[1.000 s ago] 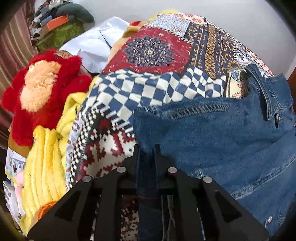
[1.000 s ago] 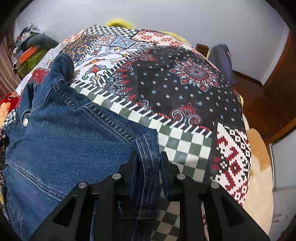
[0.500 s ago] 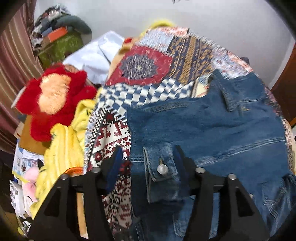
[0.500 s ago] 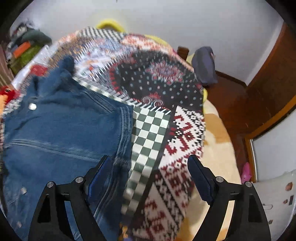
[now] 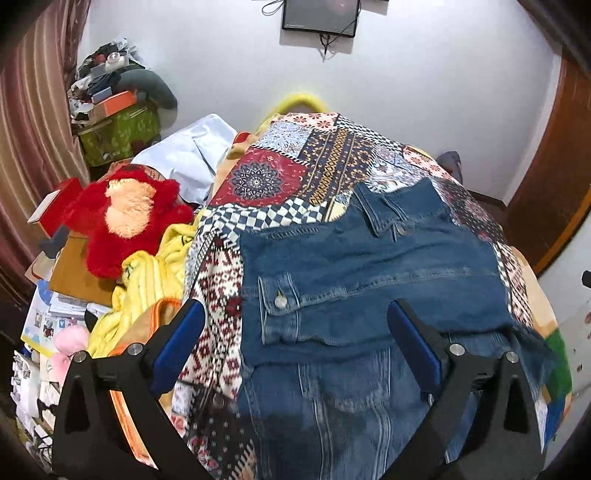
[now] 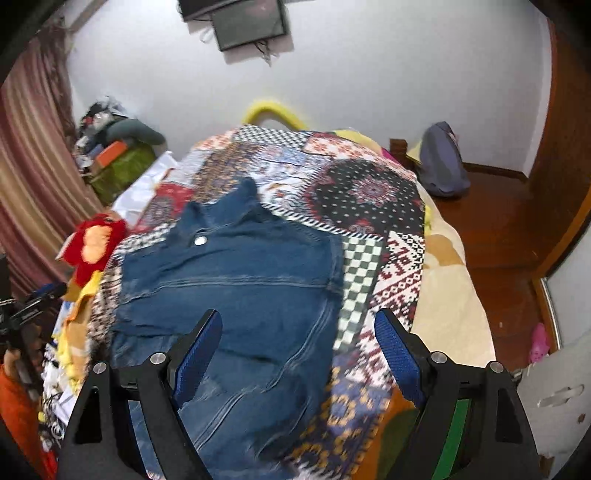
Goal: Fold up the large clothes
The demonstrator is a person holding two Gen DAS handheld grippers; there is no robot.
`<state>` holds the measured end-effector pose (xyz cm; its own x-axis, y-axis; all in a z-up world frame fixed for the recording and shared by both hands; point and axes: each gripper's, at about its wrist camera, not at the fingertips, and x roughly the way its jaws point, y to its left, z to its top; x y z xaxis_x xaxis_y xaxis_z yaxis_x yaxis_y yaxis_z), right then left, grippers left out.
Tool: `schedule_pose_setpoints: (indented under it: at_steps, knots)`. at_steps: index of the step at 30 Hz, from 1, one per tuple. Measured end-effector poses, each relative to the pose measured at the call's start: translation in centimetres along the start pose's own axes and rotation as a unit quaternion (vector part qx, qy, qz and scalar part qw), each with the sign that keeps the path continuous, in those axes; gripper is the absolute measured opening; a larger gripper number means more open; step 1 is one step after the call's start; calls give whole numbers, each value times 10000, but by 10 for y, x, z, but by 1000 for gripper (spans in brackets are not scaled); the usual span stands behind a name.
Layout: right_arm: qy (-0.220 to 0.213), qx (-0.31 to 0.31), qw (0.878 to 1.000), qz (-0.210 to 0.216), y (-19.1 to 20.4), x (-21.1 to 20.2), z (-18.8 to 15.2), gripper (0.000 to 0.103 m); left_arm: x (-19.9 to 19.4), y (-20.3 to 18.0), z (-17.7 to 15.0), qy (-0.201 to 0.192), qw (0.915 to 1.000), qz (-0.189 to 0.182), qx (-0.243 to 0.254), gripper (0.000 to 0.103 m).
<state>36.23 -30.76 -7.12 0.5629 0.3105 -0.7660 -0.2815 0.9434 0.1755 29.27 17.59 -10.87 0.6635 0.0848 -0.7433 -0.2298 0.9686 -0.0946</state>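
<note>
A blue denim jacket (image 5: 369,266) lies folded on the patchwork bedspread (image 5: 269,181), collar at the far end, with a buttoned cuff (image 5: 280,302) laid across its left side. My left gripper (image 5: 295,308) hovers above the jacket's near part. Its jaws are opening wide and nothing is between the blue pads. In the right wrist view the same jacket (image 6: 240,280) lies flat on the bedspread (image 6: 369,192). My right gripper (image 6: 298,316) hangs open over the jacket's right edge and grips nothing.
A red plush toy (image 5: 122,218), a yellow blanket (image 5: 147,273) and a white cloth (image 5: 188,158) crowd the bed's left side, with stacked boxes (image 5: 118,129) behind. A grey backpack (image 6: 443,162) sits on the wooden floor (image 6: 498,229) to the right. A screen (image 5: 319,16) hangs on the wall.
Both grippers let go of the denim edges they pinched, opened wide, and rose back away from the bed. The jacket now lies released and folded on the bedspread.
</note>
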Motion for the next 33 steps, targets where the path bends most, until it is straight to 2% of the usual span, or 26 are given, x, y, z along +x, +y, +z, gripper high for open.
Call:
schedule_pose_setpoints:
  at_steps: [4, 8, 17, 23, 28, 30, 33]
  knots:
    - [6, -124, 9999, 49, 11, -19, -25, 84, -11, 7, -26, 78, 9998, -54, -145, 101]
    - [161, -4, 9996, 249, 15, -25, -61, 84, -4, 20, -55, 412, 9984, -119, -365, 101]
    - [917, 407, 9937, 504, 16, 12, -129, 84, 15, 40, -134, 1246, 9888, -131, -812, 101]
    - [1295, 287, 9904, 381, 23, 46, -155, 84, 42, 50, -180, 1916, 9733, -340, -1220, 101]
    - [1225, 60, 9919, 333, 29, 60, -155, 84, 67, 63, -202, 2406, 9489, -721, -1911, 101]
    - [1150, -7, 9925, 416, 28, 63, -154, 84, 68, 65, -204, 2398, 9462, -785, -2025, 101]
    - [1140, 147, 9911, 665, 22, 67, -156, 82, 64, 61, -206, 2355, 9482, -795, -1977, 101]
